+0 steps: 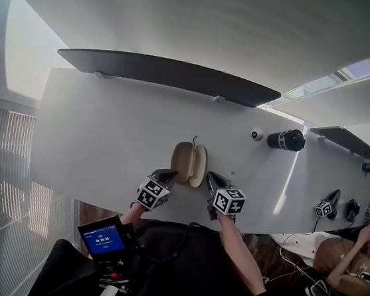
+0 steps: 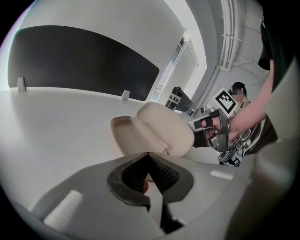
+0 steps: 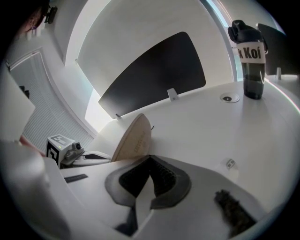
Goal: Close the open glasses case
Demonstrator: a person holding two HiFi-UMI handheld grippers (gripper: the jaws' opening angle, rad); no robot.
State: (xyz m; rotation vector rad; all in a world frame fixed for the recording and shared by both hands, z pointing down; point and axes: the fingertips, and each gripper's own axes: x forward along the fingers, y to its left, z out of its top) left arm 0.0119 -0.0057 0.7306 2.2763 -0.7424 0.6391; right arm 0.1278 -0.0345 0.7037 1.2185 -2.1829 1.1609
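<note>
A beige glasses case [image 1: 189, 164] lies open on the white table [image 1: 92, 139], its two shells standing apart like a clam. My left gripper [image 1: 170, 174] is just left of it near the front edge, my right gripper [image 1: 210, 176] just right of it. In the left gripper view the case [image 2: 159, 129] sits right beyond the left gripper [image 2: 148, 154], whose jaws meet at the tips with nothing held. In the right gripper view one shell of the case [image 3: 134, 138] rises edge-on just past the right gripper [image 3: 150, 157], which is also shut and empty.
A black bottle [image 1: 286, 140] and a small white round object [image 1: 257, 134] stand at the back right. A dark panel [image 1: 167, 75] lines the table's far edge. Other marker-cube grippers [image 1: 328, 206] lie further right by a seated person [image 1: 352, 262]. A blue-screen device [image 1: 105, 238] hangs below.
</note>
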